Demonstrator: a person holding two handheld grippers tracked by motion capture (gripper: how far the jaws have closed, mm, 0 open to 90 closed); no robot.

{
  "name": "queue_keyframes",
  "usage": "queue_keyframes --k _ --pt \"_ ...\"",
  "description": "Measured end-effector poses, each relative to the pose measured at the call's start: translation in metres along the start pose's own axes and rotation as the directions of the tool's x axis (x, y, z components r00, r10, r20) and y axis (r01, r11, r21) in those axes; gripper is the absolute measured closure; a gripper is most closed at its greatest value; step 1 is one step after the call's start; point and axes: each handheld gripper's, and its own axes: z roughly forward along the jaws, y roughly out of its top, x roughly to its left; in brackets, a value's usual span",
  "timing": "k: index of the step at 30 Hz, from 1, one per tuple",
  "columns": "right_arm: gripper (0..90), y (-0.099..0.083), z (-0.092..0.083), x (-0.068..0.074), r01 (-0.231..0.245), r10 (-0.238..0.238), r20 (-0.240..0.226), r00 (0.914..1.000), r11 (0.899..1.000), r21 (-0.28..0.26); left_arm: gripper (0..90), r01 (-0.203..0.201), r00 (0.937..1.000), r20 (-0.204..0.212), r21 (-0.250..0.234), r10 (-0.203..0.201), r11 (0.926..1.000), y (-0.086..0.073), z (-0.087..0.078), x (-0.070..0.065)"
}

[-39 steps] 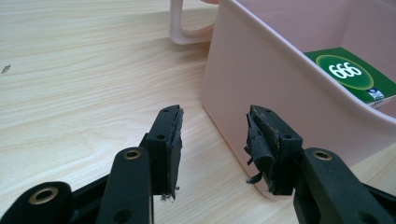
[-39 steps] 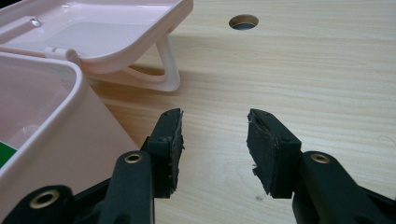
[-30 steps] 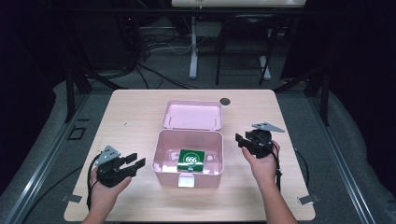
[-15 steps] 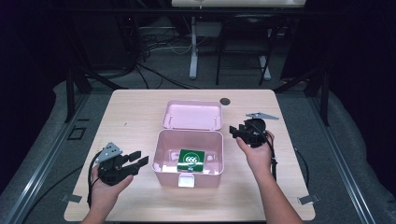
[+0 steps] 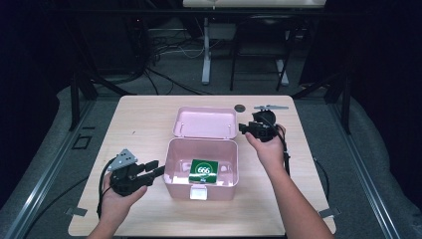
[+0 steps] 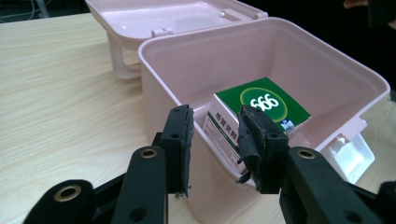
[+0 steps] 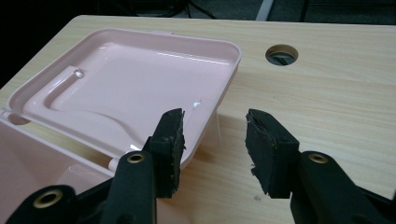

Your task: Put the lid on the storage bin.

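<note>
Pink plastic box (image 5: pixel 201 169): stands open mid-table; probably light, stiff and smooth, so best taken by a wall edge.
Left gripper (image 6: pixel 215 140): jaws apart, just been closing, straddling the box's near wall without pressing it.
Green carton (image 6: pixel 261 106): lies inside the box.
Lid (image 7: pixel 135 91): hinged flat backward.
Right gripper (image 7: pixel 214 144): jaws apart, empty, at the lid's corner.

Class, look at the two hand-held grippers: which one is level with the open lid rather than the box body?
The right hand-held gripper. It is beside the opened pink lid, while the left hand-held gripper sits beside the box body.
</note>
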Motion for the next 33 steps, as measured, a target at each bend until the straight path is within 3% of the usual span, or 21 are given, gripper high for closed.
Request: queue_keyframes --k 6,14,33 --pt "56.8 0.008 0.009 -0.001 -0.027 0.027 -0.001 0.9996 0.999 0.030 69.4 -0.008 0.9999 0.008 0.024 0.008 0.9997 -0.003 0.004 -0.001" --pt "58.2 0.010 0.019 0.000 -0.027 0.026 0.017 0.9995 0.998 0.063 75.6 -0.031 0.9995 -0.002 0.039 0.031 0.9988 -0.004 0.007 -0.004" --pt "64.2 0.021 0.049 0.003 -0.056 0.050 0.046 0.9977 0.990 0.130 82.0 -0.056 0.9979 -0.029 0.038 0.057 0.9977 -0.006 0.004 -0.009"
